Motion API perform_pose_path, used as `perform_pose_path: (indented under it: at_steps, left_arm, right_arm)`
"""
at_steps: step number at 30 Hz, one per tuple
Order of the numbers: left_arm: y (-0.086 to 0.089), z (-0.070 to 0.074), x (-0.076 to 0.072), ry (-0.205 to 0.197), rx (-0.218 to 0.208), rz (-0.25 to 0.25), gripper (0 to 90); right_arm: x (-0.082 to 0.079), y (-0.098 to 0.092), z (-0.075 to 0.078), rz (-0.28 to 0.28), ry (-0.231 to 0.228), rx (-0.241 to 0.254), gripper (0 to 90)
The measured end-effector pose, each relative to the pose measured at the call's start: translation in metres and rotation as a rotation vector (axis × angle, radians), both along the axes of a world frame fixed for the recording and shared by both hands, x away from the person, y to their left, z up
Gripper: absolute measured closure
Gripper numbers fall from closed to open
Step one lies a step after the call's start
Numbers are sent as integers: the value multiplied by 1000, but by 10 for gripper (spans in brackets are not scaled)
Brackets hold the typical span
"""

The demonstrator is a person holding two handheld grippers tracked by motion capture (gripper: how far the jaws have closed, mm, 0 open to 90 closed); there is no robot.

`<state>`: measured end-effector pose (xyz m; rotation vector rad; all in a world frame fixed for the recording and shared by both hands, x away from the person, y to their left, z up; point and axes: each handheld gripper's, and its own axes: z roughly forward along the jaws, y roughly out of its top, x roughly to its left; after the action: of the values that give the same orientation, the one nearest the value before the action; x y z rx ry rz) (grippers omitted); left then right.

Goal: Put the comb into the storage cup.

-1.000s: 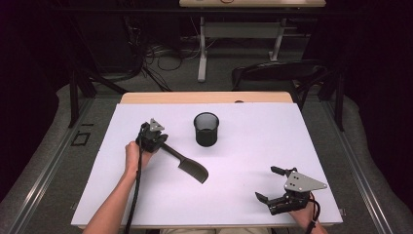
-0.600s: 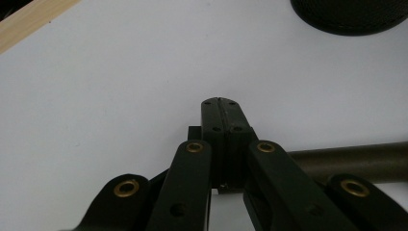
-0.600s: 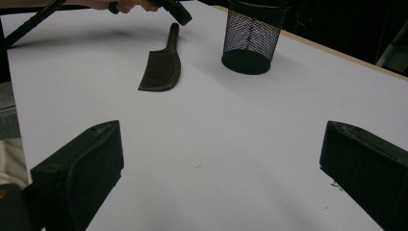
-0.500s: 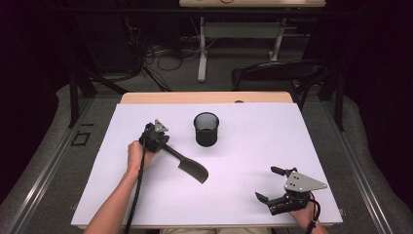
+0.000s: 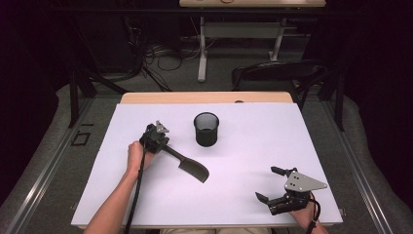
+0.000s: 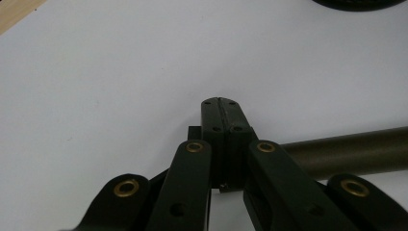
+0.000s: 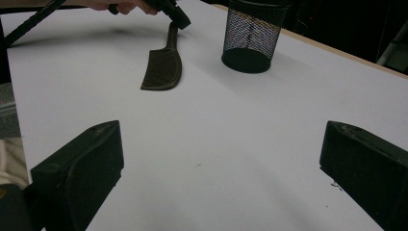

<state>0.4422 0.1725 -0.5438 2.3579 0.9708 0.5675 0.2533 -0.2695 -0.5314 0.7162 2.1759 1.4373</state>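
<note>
A dark spatula (image 5: 192, 168) lies flat on the white table, blade toward the near side. Its handle (image 6: 346, 149) runs off to the right in the left gripper view. My left gripper (image 5: 163, 145) is shut, and its closed jaws (image 6: 221, 103) sit over the end of that handle, pad against pad. From the right gripper view I see the left gripper (image 7: 175, 17) tipped down onto the spatula (image 7: 161, 70). My right gripper (image 5: 267, 184) rests near the table's front right corner. It stands open (image 7: 221, 163) with bare table between its jaws.
A black mesh cup (image 5: 206, 129) stands upright just right of the left gripper, beyond the spatula; it also shows in the right gripper view (image 7: 251, 36). The white table sheet (image 5: 253, 146) ends at a wooden strip at the back. A dark chair (image 5: 277, 73) stands behind the table.
</note>
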Motion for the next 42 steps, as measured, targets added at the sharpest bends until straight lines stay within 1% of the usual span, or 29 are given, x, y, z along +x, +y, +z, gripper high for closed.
perform_pose_path:
  at_steps: [10, 13, 17, 20, 27, 36, 38, 42]
  left_arm:
    - [3, -2, -3, 20, -4, -4, 900]
    - [4, -3, -5, 22, -3, -6, 900]
    - [5, -3, -6, 24, -12, -6, 899]
    - [5, -3, -8, 29, -5, -11, 899]
    - [7, -4, -10, 38, -11, -10, 899]
    - [10, -5, -14, 53, -17, -12, 899]
    - [11, -6, -17, 62, -14, -18, 899]
    - [11, -6, -20, 60, -13, -21, 899]
  right_arm:
    - [0, 0, 0, 0, 1, 2, 12]
    - [1, 0, 0, 0, 0, 0, 12]
    - [0, 1, -1, 2, 6, 0, 13]
    - [1, 0, -1, 0, 4, 1, 13]
    - [1, 0, -1, -1, 4, 1, 13]
    - [1, 0, -1, 1, 2, 1, 13]
    - [1, 0, -1, 1, 6, 2, 14]
    - [1, 0, -1, 2, 5, 0, 14]
